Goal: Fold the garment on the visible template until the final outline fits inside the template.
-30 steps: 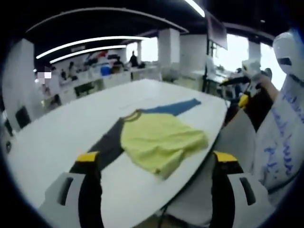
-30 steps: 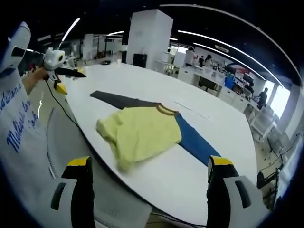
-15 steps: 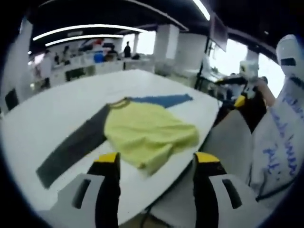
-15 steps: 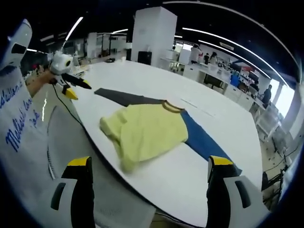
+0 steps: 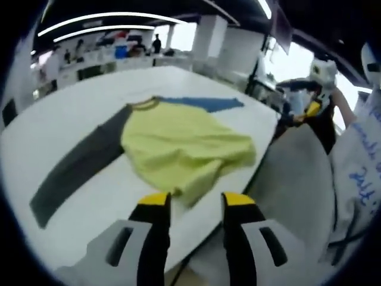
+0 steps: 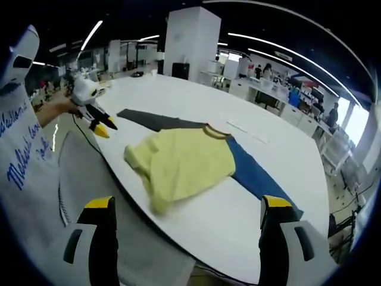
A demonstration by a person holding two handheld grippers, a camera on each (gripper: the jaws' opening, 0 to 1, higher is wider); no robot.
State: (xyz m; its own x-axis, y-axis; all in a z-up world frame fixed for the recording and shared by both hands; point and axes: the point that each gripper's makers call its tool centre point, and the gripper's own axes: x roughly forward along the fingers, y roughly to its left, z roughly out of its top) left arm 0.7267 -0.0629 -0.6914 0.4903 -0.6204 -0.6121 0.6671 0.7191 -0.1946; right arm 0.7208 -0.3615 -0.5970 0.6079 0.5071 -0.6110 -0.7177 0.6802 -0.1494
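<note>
A yellow shirt (image 5: 178, 143) lies loosely bunched near the edge of a white table (image 5: 59, 119). Its dark grey sleeve (image 5: 77, 167) and blue sleeve (image 5: 202, 104) stretch out flat to either side. My left gripper (image 5: 193, 199) hovers just short of the shirt's near hem, its jaws narrowed but still apart with nothing between them. In the right gripper view the same shirt (image 6: 184, 164) lies ahead, and the left gripper (image 6: 98, 122) hangs by the grey sleeve (image 6: 155, 121). My right gripper (image 6: 187, 205) stands wide open, back from the table edge; it also shows as (image 5: 309, 107).
The person's white sleeve with blue writing (image 6: 24, 155) and a pale garment (image 5: 297, 179) sit along the table edge. A white pillar (image 6: 190, 42), desks and people stand far behind. Bare tabletop (image 6: 178, 95) spreads beyond the shirt.
My left gripper's jaws have drawn steadily closer together while it moved in toward the shirt's near hem. The right gripper has stayed wide open and nearly still.
</note>
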